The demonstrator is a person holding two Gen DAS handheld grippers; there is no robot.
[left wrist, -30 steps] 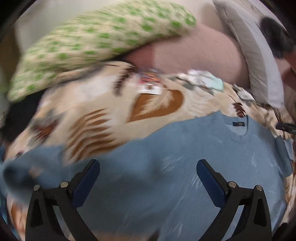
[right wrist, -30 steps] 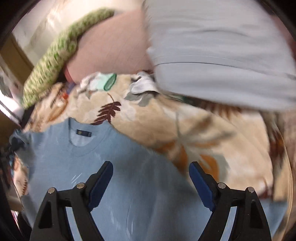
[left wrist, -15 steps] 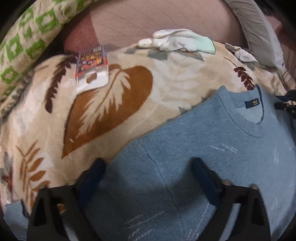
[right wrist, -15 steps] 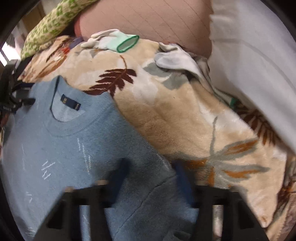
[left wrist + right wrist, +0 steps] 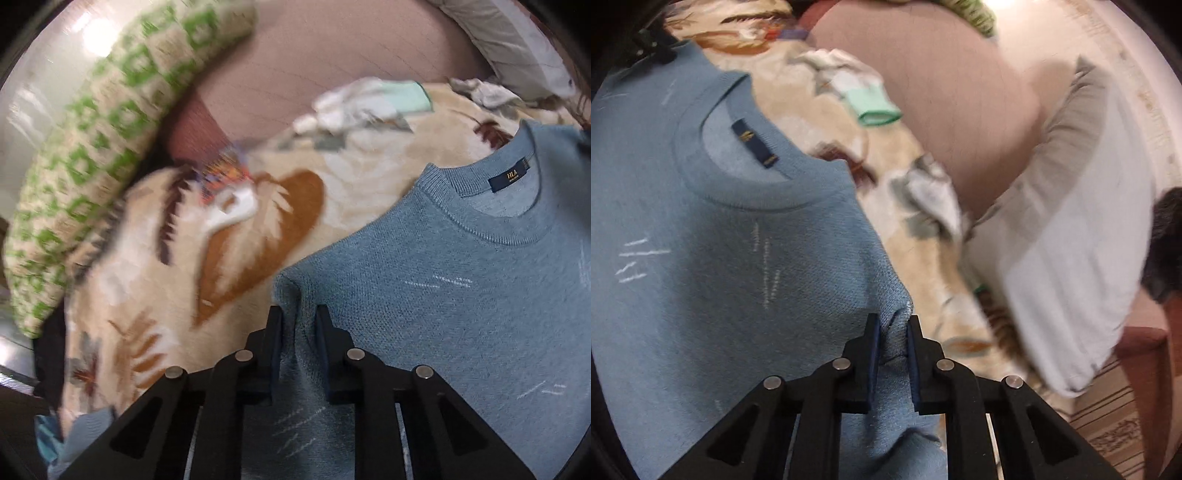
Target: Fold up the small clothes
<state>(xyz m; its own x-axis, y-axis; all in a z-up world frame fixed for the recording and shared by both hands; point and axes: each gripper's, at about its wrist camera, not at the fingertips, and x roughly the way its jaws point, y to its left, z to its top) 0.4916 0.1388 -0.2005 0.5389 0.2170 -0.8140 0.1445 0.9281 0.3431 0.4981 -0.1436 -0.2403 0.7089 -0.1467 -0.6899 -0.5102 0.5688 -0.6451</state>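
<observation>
1. Both views are lit warmly and rather dimly by indoor light.
2. A bright glare (image 5: 92, 27) is seen at the upper left of the left wrist view, and another (image 5: 1001, 3) at the top edge of the right wrist view.
3. Motion blur is spread over the green-patterned cushion (image 5: 103, 147) and the leaf-print blanket (image 5: 258, 221).
4. The blue sweater (image 5: 461, 295) is rendered more sharply.
5. Edges are bent by fisheye distortion and ringed in black.
</observation>
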